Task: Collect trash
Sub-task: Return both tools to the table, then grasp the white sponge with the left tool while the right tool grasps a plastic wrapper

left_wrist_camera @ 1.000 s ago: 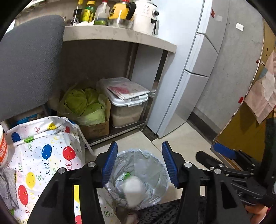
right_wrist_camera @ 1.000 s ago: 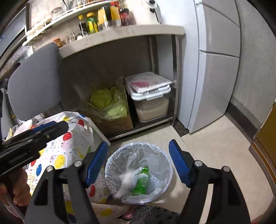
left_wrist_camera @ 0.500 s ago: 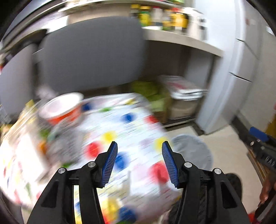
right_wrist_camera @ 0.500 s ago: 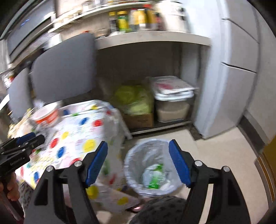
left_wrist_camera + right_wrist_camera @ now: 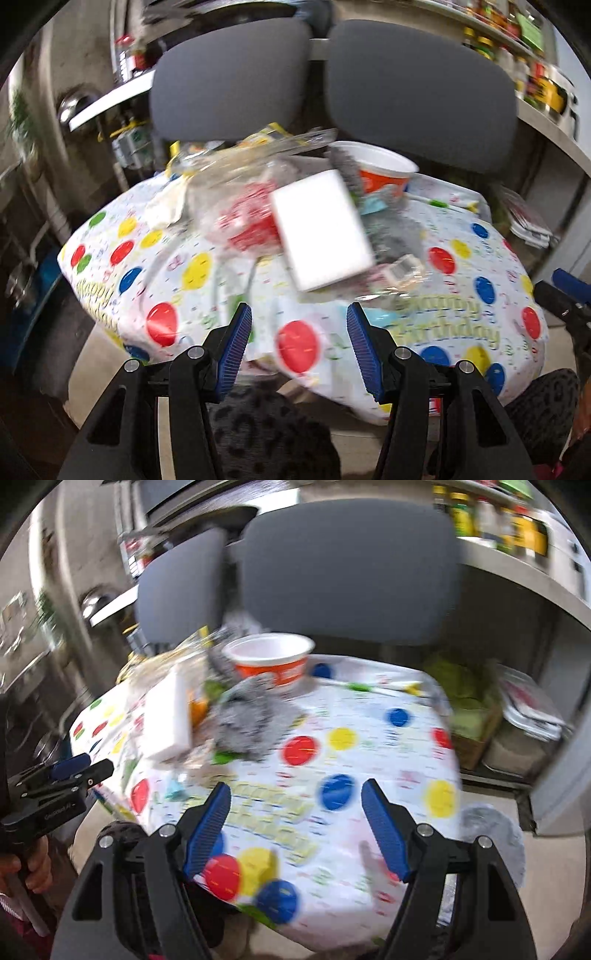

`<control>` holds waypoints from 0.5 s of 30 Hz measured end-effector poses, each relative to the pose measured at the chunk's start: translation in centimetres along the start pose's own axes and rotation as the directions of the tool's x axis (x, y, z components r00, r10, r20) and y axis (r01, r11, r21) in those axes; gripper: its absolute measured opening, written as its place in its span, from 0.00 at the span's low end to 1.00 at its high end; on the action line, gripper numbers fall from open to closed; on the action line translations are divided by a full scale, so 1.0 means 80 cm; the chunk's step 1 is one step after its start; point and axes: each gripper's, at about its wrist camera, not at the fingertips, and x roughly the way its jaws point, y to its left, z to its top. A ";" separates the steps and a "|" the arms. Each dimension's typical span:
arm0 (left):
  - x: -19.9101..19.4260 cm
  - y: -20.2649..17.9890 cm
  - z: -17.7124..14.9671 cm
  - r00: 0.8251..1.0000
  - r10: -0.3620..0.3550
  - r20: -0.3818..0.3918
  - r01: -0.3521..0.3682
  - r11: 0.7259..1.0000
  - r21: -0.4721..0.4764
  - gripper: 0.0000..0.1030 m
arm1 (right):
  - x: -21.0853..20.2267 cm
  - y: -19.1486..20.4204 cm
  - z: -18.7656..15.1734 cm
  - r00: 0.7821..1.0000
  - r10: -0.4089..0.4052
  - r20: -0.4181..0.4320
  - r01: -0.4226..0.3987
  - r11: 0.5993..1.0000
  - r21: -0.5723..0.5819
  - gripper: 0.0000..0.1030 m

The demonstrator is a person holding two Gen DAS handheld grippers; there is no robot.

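A small table with a balloon-print "Happy Birthday" cloth (image 5: 436, 328) (image 5: 369, 760) carries a pile of trash. A white foam block (image 5: 321, 229) (image 5: 168, 716) lies on clear plastic wrap with a red print (image 5: 247, 221). An orange and white paper bowl (image 5: 380, 170) (image 5: 271, 661) stands at the back, with a crumpled grey rag (image 5: 395, 232) (image 5: 251, 716) in front of it. My left gripper (image 5: 299, 343) is open and empty at the table's near edge. My right gripper (image 5: 295, 830) is open and empty above the cloth. The lined trash bin (image 5: 495, 834) shows at the table's right.
Two grey chair backs (image 5: 417, 85) (image 5: 347, 565) stand behind the table. A shelf with bottles (image 5: 491, 517) runs at upper right. A box of green bags (image 5: 465, 701) and a lidded plastic tub (image 5: 524, 731) sit under it. The views are motion-blurred.
Both grippers have swung left from above the trash bin to the table with the trash pile. Both stayed open and empty.
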 end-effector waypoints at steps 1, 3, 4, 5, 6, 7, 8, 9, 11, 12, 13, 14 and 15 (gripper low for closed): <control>0.002 0.009 -0.003 1.000 0.001 -0.001 -0.001 1.000 -0.011 0.53 | 0.006 0.009 0.001 1.000 0.007 -0.002 -0.007 1.000 -0.013 0.70; 0.006 0.019 -0.006 1.000 0.002 0.002 -0.002 1.000 -0.028 0.54 | 0.023 0.031 0.007 1.000 0.020 -0.003 -0.020 0.999 -0.041 0.70; 0.006 0.024 -0.006 1.000 0.005 0.007 -0.004 0.999 -0.035 0.54 | 0.027 0.039 0.007 1.000 0.026 0.000 -0.026 0.998 -0.048 0.69; 0.009 0.028 -0.005 1.000 0.012 0.010 -0.011 0.999 -0.037 0.54 | 0.033 0.045 0.011 0.999 0.032 0.000 -0.032 0.998 -0.054 0.68; 0.009 0.029 -0.005 1.000 0.016 0.012 -0.016 0.999 -0.036 0.54 | 0.040 0.051 0.015 0.999 0.037 -0.002 -0.037 0.998 -0.056 0.65; 0.010 0.033 -0.006 1.000 0.022 0.015 -0.021 0.999 -0.037 0.54 | 0.047 0.058 0.018 0.999 0.044 -0.005 -0.044 0.997 -0.057 0.64; 0.011 0.038 -0.005 1.000 0.026 0.017 -0.025 0.999 -0.038 0.54 | 0.056 0.064 0.021 0.999 0.049 -0.010 -0.050 0.997 -0.058 0.63; 0.013 0.042 -0.004 0.999 0.028 0.016 -0.028 0.999 -0.042 0.54 | 0.066 0.069 0.025 0.999 0.050 -0.017 -0.051 0.997 -0.061 0.59; 0.015 0.048 -0.003 0.999 0.029 0.017 -0.028 0.998 -0.050 0.54 | 0.085 0.075 0.030 0.998 0.047 -0.032 -0.049 0.997 -0.065 0.53; 0.016 0.051 -0.003 0.999 0.028 0.017 -0.027 0.998 -0.054 0.54 | 0.098 0.078 0.033 0.998 0.042 -0.047 -0.045 0.997 -0.060 0.49; 0.017 0.052 -0.002 0.999 0.027 0.018 -0.026 0.998 -0.056 0.54 | 0.108 0.078 0.034 0.997 0.040 -0.063 -0.044 0.998 -0.052 0.46; 0.018 0.053 -0.002 0.999 0.025 0.019 -0.024 0.998 -0.057 0.54 | 0.120 0.076 0.035 0.995 0.050 -0.086 -0.053 0.998 -0.032 0.45; 0.019 0.053 -0.002 1.000 0.024 0.019 -0.023 0.998 -0.056 0.54 | 0.131 0.074 0.035 0.991 0.076 -0.111 -0.077 0.997 -0.003 0.43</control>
